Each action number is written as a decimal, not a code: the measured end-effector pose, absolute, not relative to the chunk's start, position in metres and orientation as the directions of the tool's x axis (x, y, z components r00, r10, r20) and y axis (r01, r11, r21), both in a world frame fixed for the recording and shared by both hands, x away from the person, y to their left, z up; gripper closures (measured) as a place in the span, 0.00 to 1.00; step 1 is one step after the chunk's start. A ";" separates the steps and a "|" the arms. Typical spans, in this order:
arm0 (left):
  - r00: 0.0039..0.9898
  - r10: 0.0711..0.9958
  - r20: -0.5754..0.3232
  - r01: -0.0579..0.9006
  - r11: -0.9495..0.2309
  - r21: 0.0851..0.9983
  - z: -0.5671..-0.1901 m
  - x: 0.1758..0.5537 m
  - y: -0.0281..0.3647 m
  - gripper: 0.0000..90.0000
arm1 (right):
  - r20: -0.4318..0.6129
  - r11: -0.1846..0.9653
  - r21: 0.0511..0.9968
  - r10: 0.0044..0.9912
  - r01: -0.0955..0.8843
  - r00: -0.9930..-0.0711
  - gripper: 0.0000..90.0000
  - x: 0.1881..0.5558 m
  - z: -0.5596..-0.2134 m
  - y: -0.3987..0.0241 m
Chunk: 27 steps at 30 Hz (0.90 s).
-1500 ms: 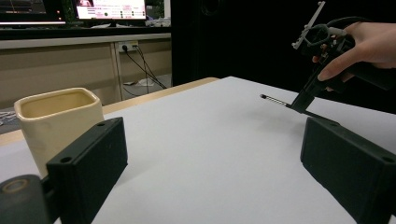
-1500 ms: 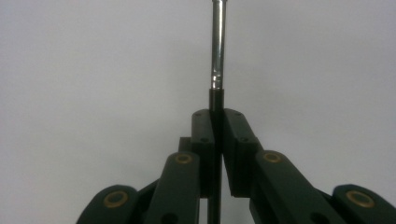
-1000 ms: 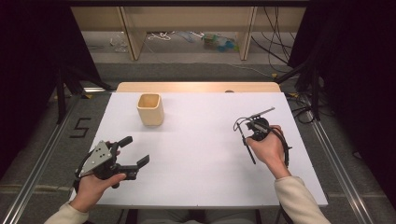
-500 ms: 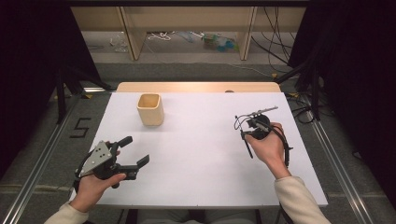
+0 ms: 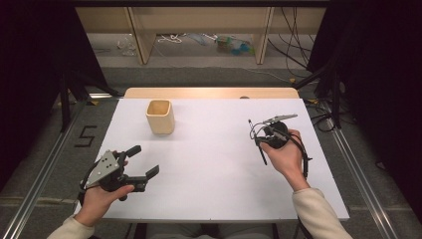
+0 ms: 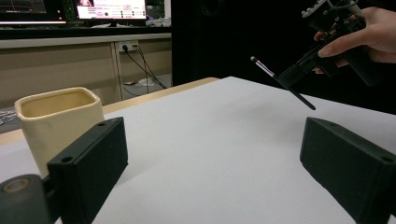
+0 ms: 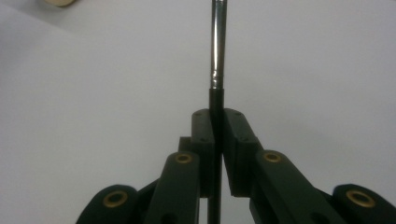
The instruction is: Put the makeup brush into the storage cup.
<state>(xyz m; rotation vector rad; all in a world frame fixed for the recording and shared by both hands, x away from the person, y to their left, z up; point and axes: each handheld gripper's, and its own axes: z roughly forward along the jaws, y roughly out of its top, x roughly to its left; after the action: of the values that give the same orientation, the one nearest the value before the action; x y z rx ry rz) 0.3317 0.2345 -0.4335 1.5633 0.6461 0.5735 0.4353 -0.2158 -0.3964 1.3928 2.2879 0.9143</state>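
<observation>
brush: thin black stick with a silver band (image 7: 218, 56), clamped between the pads of the right gripper (image 7: 217, 122); right of centre in the high view (image 5: 260, 149), its lower end pointing down toward the table, upper end sticking up left of the gripper
brush in left gripper view: upper right of frame (image 6: 280, 79), slanted, silver end up-left, black end down-right, above the table
right gripper: jaws clenched tight on the brush; held by the right hand (image 5: 286, 157) at right of the high view, above the table
left gripper: lower left of the high view (image 5: 142, 162), jaws released and wide apart, nothing between them; left hand (image 5: 99, 196) grips it from below
cup: cream, squarish, open top up; upper left of centre in the high view (image 5: 160, 117), well apart from both grippers; left edge of the left gripper view behind the left jaw (image 6: 58, 121)
table: white top (image 5: 209, 164), wooden strip along its far edge
floor mark: "5" at left of the table (image 5: 85, 135)
</observation>
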 end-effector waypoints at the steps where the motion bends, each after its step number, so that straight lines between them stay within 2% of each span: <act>1: 0.716 0.698 -0.012 0.071 -0.056 0.996 -0.434 0.332 0.234 0.08 | 0.056 0.322 0.668 0.877 0.671 -0.477 0.94 0.435 -0.397 -0.215; 3: 0.716 0.698 -0.013 0.072 -0.055 0.996 -0.434 0.332 0.234 0.08 | 0.070 0.309 0.667 0.880 0.678 -0.470 0.94 0.434 -0.396 -0.215; 9: 0.716 0.698 -0.019 0.075 -0.050 0.996 -0.434 0.331 0.234 0.08 | 0.021 0.354 0.707 0.854 0.612 -0.519 0.93 0.436 -0.398 -0.216; 15: 0.716 0.698 -0.011 0.070 -0.056 0.996 -0.433 0.332 0.235 0.08 | 0.044 0.322 0.723 0.861 0.611 -0.506 0.94 0.433 -0.397 -0.213; 21: 0.716 0.698 -0.020 0.076 -0.050 0.996 -0.434 0.331 0.234 0.08 | 0.004 0.362 0.747 0.836 0.558 -0.549 0.93 0.434 -0.398 -0.215; 23: 0.715 0.699 -0.020 0.077 -0.050 0.996 -0.434 0.331 0.234 0.08 | 0.027 0.346 0.743 0.840 0.573 -0.542 0.93 0.433 -0.397 -0.214; 27: 0.716 0.698 -0.013 0.072 -0.055 0.996 -0.434 0.332 0.234 0.08 | 0.014 0.349 0.770 0.828 0.534 -0.561 0.93 0.434 -0.398 -0.214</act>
<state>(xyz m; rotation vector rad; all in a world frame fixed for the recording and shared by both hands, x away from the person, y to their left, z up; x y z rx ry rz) 0.3316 0.2344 -0.4336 1.5644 0.6475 0.5726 0.4339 -0.2142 -0.3976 1.1963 2.2389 1.0620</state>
